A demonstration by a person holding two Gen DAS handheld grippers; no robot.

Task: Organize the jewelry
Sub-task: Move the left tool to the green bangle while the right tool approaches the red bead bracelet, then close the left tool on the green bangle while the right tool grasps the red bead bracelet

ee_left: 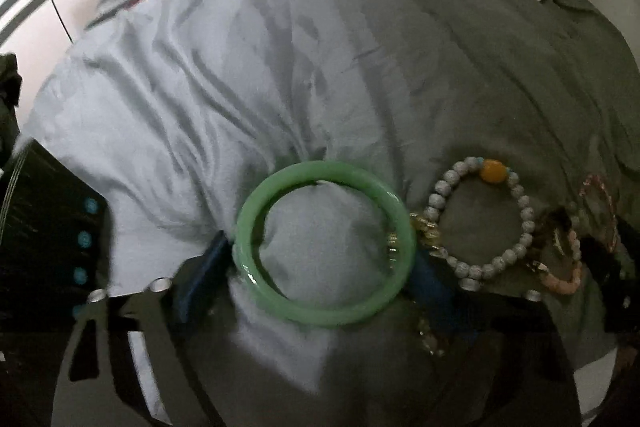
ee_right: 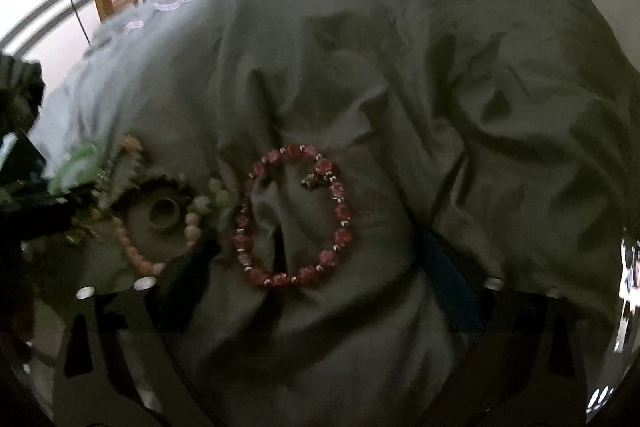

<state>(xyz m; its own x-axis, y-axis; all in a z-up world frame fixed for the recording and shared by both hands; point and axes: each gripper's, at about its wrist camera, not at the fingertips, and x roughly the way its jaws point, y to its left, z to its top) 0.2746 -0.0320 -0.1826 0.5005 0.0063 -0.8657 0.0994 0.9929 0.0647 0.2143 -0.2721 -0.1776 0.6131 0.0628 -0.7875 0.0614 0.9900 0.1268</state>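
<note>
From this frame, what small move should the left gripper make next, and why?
Probably close the left gripper on the green bangle: its blue fingers sit open on either side of the ring, which lies flat on the bedsheet.

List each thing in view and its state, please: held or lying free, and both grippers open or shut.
Green bangle: flat on the bedding, between the open left gripper's fingers, not lifted.
White bracelet: lying free, closed loop.
Red bracelet: lying free, between the right gripper's fingers.
Pink bracelet: lying free, partly hidden.
Left gripper: open.
Right gripper: open, empty.
Bedding: wrinkled.
</note>
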